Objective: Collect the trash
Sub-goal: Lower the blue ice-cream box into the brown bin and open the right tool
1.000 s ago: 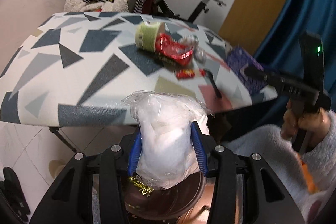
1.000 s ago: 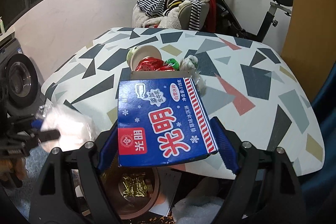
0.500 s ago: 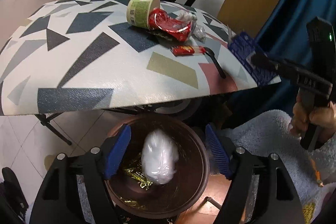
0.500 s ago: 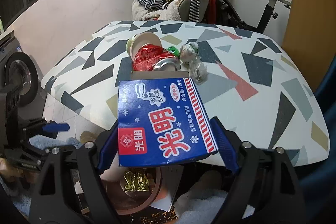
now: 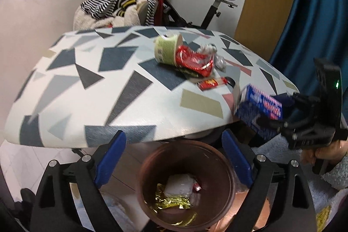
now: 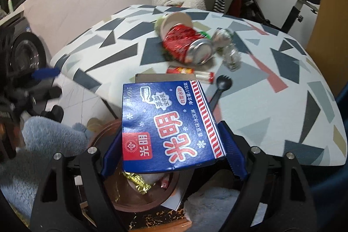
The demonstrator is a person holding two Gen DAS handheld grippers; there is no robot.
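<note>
- Two views to go through, starting with my left wrist cam: my left gripper (image 5: pixel 173 158) hangs over the brown bin (image 5: pixel 226 169) with its blue pads spread wide and nothing between them. The jaws have just been opening.
- The white plastic bag (image 5: pixel 179 186) lies at the bottom of the bin, next to some crumpled gold foil (image 5: pixel 171 202).
- Same view, the patterned table (image 5: pixel 65 88) sits just past the bin rim, and the rest of the trash is piled toward its far right: a green paper cup (image 5: pixel 166 50) on its side, a crushed red can (image 5: pixel 193 60) touching it, a small red wrapper (image 5: pixel 208 84) closer to the edge.
- Off to the right I can see my right gripper (image 5: pixel 276 119) pinching the blue carton (image 5: pixel 258 108), right at the table's edge, higher than the bin.
- Right wrist cam now: the right gripper (image 6: pixel 171 153) has the blue carton (image 6: pixel 167 125) clamped flat between its blue pads, one on each side edge, printed face up. So it's closed on the box, not loose.
- The carton hangs above the brown bin (image 6: pixel 121 206), covering most of the opening; gold foil (image 6: pixel 136 184) peeks out underneath.
- Beyond the box on the table (image 6: pixel 271 119): the red can (image 6: pixel 184 45), the paper cup (image 6: pixel 174 21) behind it, a black plastic spork (image 6: pixel 219 88) just past the carton's top right corner, and a clear crumpled bottle (image 6: pixel 230 55) right of the can.
- My left gripper (image 6: pixel 43 79) is a blur at the far left here.
</note>
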